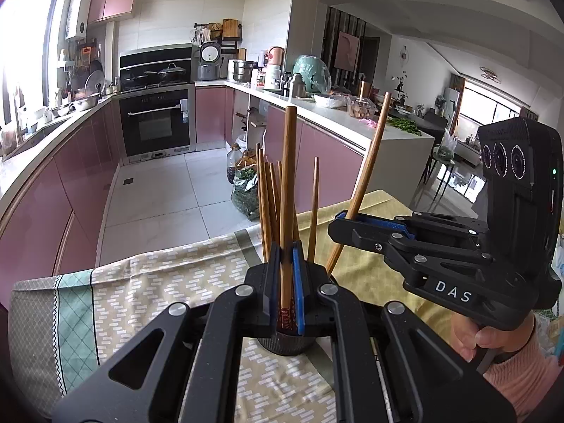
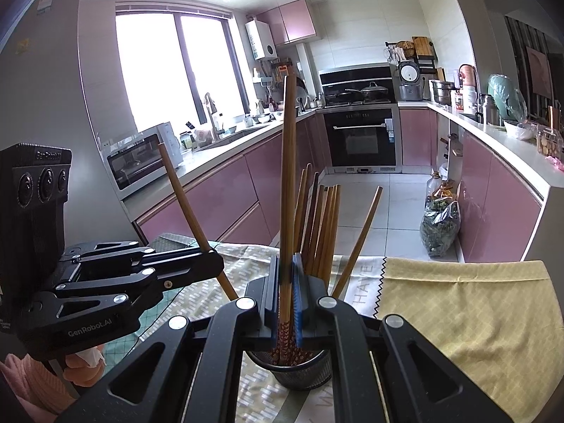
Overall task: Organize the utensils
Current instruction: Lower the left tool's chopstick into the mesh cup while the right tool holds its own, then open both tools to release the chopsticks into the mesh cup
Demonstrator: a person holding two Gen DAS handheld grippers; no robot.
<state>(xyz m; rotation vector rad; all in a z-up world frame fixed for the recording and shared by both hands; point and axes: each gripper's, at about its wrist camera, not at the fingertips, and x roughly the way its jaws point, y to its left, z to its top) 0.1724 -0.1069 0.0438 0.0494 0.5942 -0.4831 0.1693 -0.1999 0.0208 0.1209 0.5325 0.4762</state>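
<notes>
Left gripper (image 1: 286, 282) clamped tight on one long brown wooden chopstick (image 1: 287, 190); right gripper (image 2: 286, 292) likewise pinching another chopstick (image 2: 288, 176). Both upright over dark metal mesh holder (image 2: 296, 373) of chopsticks, on patterned cloth-covered table (image 2: 458, 310), near its far edge.

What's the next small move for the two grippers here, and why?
Probably open both and let go. The left gripper is shut on one chopstick, the right gripper on another chopstick, and both sticks already have their patterned lower ends down in the mesh holder among the other chopsticks. Releasing should leave them standing; then draw back.
</notes>
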